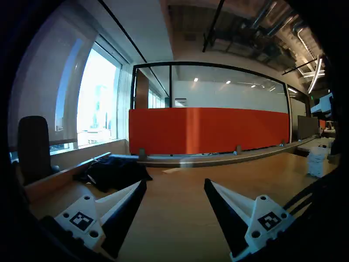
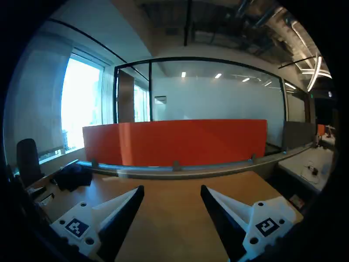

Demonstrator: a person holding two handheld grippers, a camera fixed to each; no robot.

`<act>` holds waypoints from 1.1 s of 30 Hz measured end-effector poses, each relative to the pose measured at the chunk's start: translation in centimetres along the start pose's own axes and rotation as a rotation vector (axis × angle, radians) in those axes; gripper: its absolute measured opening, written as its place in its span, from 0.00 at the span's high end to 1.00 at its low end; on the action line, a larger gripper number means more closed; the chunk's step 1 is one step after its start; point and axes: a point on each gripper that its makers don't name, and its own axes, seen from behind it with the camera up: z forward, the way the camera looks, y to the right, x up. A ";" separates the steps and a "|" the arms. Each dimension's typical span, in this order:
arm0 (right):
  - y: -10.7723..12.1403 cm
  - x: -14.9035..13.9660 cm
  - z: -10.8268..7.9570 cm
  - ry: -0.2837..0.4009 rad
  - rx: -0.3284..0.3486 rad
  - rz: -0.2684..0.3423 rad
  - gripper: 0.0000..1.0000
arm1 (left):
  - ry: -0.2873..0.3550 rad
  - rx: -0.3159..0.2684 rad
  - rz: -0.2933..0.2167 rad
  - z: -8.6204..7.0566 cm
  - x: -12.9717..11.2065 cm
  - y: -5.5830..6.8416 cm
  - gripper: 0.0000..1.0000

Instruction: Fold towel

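Behind the wooden desk (image 1: 183, 209) stands an orange wall (image 1: 209, 131); a dark crumpled cloth (image 1: 113, 172), likely the towel, lies on it by the window (image 1: 98, 105). It looks soft and floppy, so I would pinch two corners. Left gripper (image 1: 174, 180) and right gripper (image 2: 172, 187) hover level over the desk, fingers apart, holding nothing.

The left gripper (image 1: 174, 183) and right gripper (image 2: 172, 187) both point level, jaws spread wide, holding nothing.
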 end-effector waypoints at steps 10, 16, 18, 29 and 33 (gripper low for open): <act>-0.5 -1.6 0.4 -0.002 0.002 -0.002 0.00 | 0.015 0.014 -0.013 -0.3 -2.7 -0.3 0.02; -0.8 -1.9 0.3 -0.004 0.004 -0.008 0.00 | 0.023 0.015 -0.005 -0.3 -3.3 -0.1 0.02; -0.9 -1.9 0.2 -0.004 0.006 -0.009 0.00 | 0.023 0.017 -0.002 -0.3 -3.3 -0.1 0.02; -0.4 -2.7 0.2 -0.009 0.003 0.002 0.00 | 0.008 0.029 0.001 -0.3 -3.7 -0.4 0.02; -0.2 -2.9 0.2 -0.011 0.003 0.003 0.00 | 0.005 0.024 0.001 -0.3 -3.8 -0.3 0.02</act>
